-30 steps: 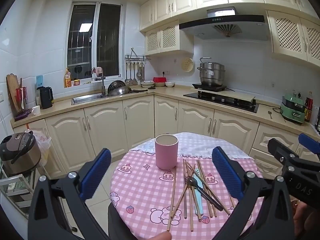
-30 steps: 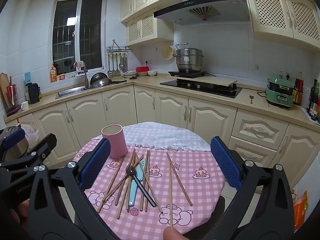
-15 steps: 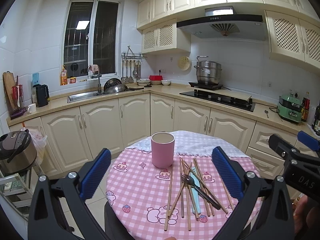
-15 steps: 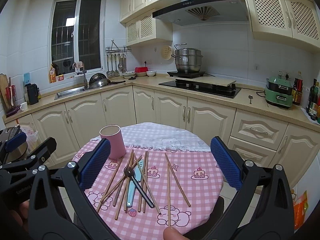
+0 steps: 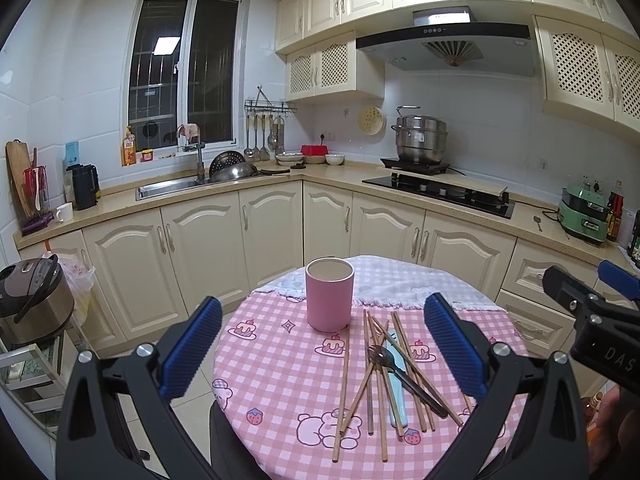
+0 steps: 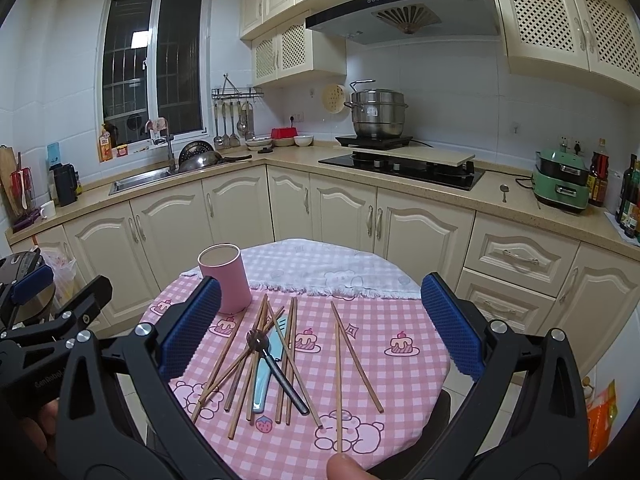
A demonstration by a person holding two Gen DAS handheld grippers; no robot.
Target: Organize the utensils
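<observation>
A pink cup [image 5: 329, 294] stands upright and looks empty on a round table with a pink checked cloth [image 5: 280, 360]. In front of it lies a loose pile of wooden chopsticks [image 5: 372, 376], with a dark metal fork [image 5: 404, 378] and a light blue utensil [image 5: 396, 392] among them. The same cup [image 6: 225, 279], chopsticks [image 6: 288, 356], fork [image 6: 276, 368] and blue utensil [image 6: 266, 364] show in the right wrist view. My left gripper [image 5: 320, 346] and my right gripper [image 6: 318, 326] are both open and empty, held above the near side of the table.
Cream kitchen cabinets and a counter run behind the table, with a sink [image 5: 172, 190], a hob [image 5: 440, 194] and a steel pot [image 5: 420, 138]. A rice cooker [image 5: 32, 300] stands on a rack at the left. A white cloth [image 5: 400, 280] covers the table's far side.
Both grippers have drawn back and up a little, so the table and utensils sit slightly lower and farther in view. Nothing on the table has moved.
</observation>
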